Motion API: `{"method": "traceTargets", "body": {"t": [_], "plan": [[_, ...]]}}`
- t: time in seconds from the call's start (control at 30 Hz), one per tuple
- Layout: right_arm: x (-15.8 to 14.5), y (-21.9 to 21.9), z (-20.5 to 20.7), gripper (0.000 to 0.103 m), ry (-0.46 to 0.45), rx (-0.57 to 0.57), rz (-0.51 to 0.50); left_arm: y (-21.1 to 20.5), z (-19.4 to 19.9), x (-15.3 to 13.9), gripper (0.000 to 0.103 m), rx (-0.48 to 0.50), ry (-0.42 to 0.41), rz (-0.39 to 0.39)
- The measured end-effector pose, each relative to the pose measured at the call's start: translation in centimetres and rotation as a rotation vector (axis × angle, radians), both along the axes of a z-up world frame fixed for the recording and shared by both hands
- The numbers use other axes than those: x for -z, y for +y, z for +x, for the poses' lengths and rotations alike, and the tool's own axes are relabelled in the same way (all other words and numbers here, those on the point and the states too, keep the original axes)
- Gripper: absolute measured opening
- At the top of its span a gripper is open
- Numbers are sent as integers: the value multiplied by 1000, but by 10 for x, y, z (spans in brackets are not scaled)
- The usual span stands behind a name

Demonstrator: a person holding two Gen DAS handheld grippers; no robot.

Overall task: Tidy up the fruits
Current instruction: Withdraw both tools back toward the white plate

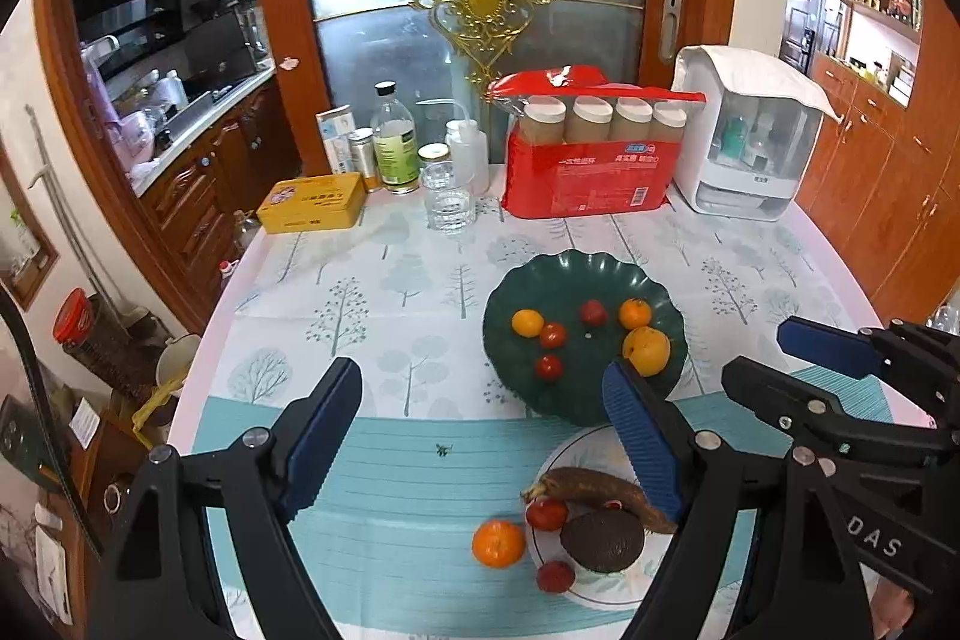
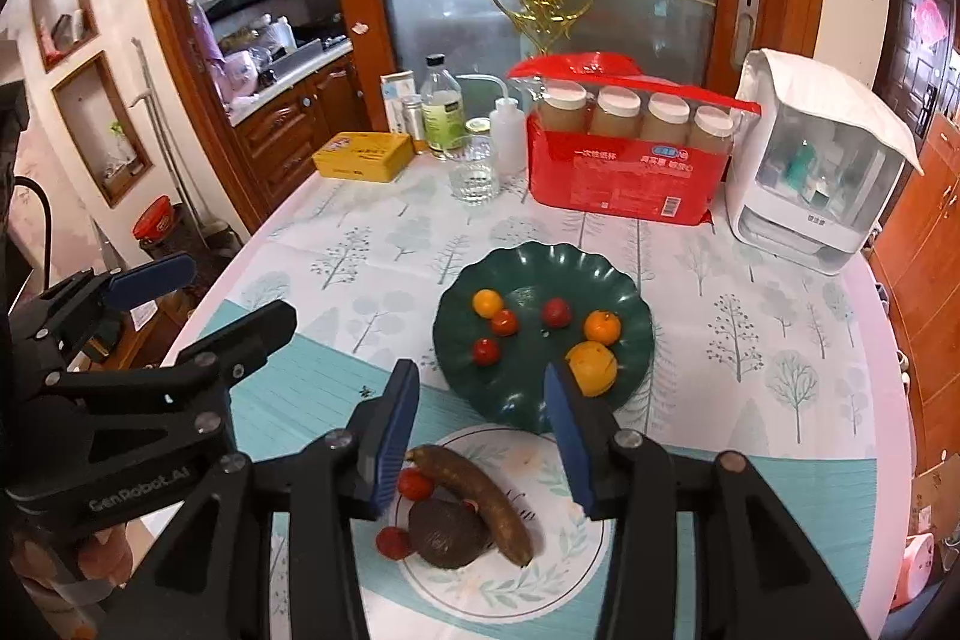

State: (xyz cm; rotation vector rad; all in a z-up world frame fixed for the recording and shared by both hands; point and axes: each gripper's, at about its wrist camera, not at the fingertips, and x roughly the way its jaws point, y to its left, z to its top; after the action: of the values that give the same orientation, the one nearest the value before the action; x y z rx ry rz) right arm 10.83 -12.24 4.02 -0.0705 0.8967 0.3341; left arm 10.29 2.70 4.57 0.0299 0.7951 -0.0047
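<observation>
Both my left gripper (image 1: 480,436) and right gripper (image 2: 480,436) hang apart, empty; below them, the tangerine (image 1: 498,543) could roll off the table (image 1: 372,292) if nudged.

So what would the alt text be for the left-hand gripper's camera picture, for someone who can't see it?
Two open, empty hand-held grippers, left gripper and right gripper, hover above a tree-patterned table. A green plate holds small oranges and red fruits. Nearer, a white plate carries a browned banana, an avocado and red fruits, with one orange beside it.
</observation>
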Motion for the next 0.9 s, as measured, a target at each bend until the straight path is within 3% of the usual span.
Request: {"method": "traceTargets", "body": {"t": [0.23,0.43,0.9], "plan": [[7,1,-33,44,-53,-11,3,6,-31,14,82,-43,-5,-18],[31,2,-51,44,-62,-16,-1,13,-44,47,82,-77,27,-43],[124,3,-52,50,90,-17,28,38,-42,155,82,-136,195,-119]]}}
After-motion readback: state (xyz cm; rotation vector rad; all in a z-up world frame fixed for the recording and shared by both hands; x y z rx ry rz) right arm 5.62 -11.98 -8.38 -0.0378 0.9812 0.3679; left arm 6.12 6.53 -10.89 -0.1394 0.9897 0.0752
